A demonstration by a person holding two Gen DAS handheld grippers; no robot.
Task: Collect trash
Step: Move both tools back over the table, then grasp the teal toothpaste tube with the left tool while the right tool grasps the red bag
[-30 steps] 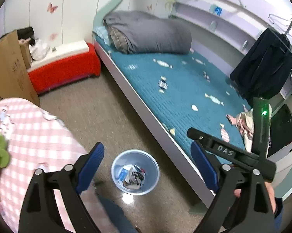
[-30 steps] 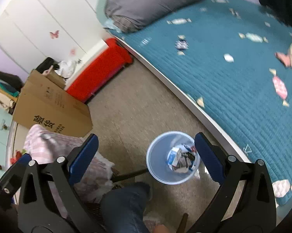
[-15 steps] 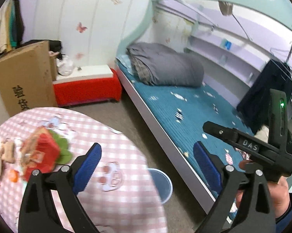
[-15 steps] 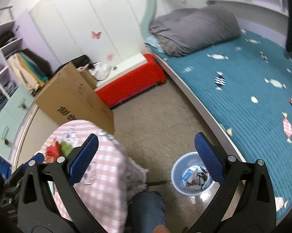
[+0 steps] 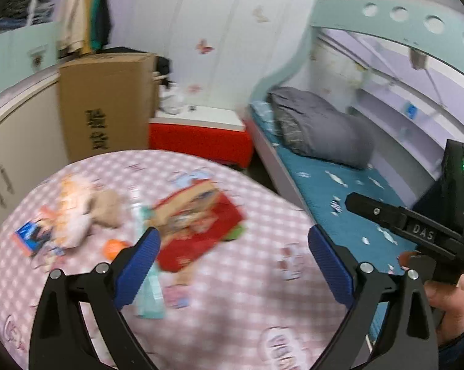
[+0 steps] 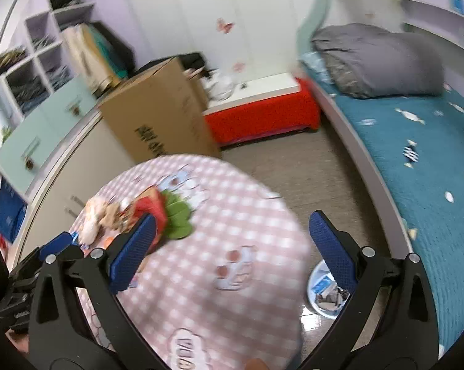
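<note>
Both grippers are hanging over a round table (image 5: 238, 302) dressed in a pink checked cloth, and both frames are blurred. The left gripper (image 5: 233, 259) is holding its blue-padded jaws spread wide with nothing between them; the right gripper (image 6: 232, 246) is doing the same. The trash is lying in a loose cluster on the far left part of the table: a red packet (image 5: 198, 231) with a green piece (image 6: 178, 215) showing at its edge, a pale crumpled wrapper (image 5: 74, 212) touching a tan lump (image 5: 107, 208), a small orange bit (image 5: 113, 246), a blue-and-white pack (image 5: 28, 236) at the left rim, and a pale teal strip (image 5: 150, 293) running under the left gripper's left finger. The blur is keeping finer detail of these pieces from being told. In the right wrist view a blue bin (image 6: 319, 291) is standing on the floor between the table and the bed (image 6: 432, 160), partly hidden behind the right finger, with paper scraps inside it. A cardboard box (image 5: 105, 104) is standing just behind the table, with a red bench (image 5: 201, 138) beside it at the foot of the bed. A grey duvet (image 5: 321, 129) is lying folded at the far end of the teal mattress. In the left wrist view the person's right hand (image 5: 450, 311) is gripping the handle of the other device at the right edge.
</note>
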